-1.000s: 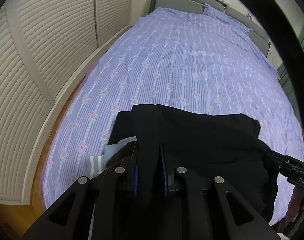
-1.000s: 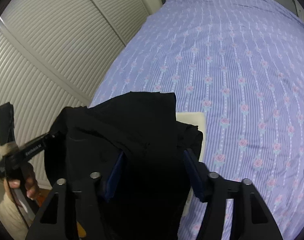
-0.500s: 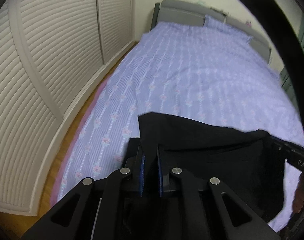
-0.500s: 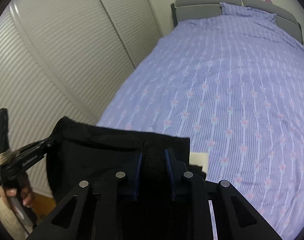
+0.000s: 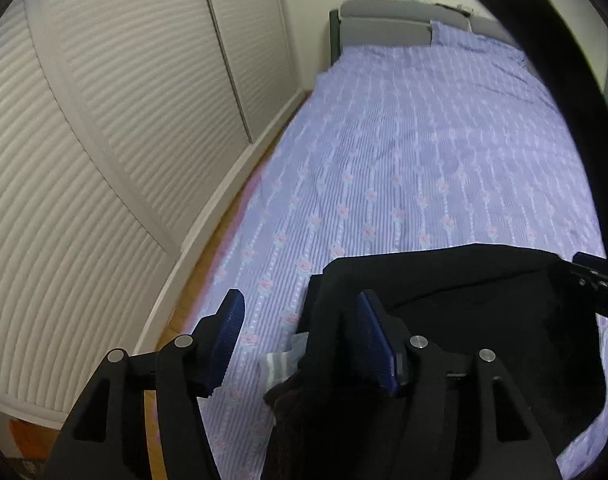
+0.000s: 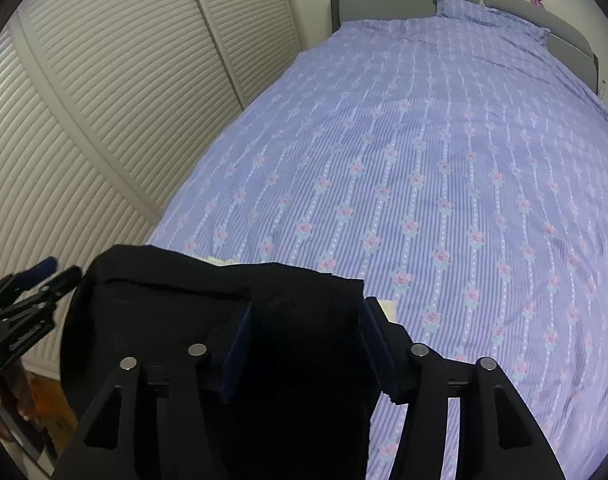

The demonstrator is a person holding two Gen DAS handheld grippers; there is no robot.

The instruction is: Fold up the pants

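Black pants (image 5: 484, 312) at the foot end of the bed (image 5: 424, 152), both hand-held grippers just opened.

Left hand-held gripper (image 5: 299, 340): jaws have just been opening and stand apart; pants edge drapes against the right pad, left pad is clear of the cloth with bedsheet showing in the gap, so no clamp. Right hand-held gripper (image 6: 304, 348): jaws have just been opening too; a fold of pants fills the gap between the pads, can't tell whether the pads touch it. The pants' top edge runs crosswise to the bed's length, spanning from one gripper to the other; the rest hangs down toward the cameras, so the long axis is not readable. A light striped garment (image 5: 281, 362) peeks out beside the pants. Louvred closet doors (image 5: 103, 140) along the bed's side.
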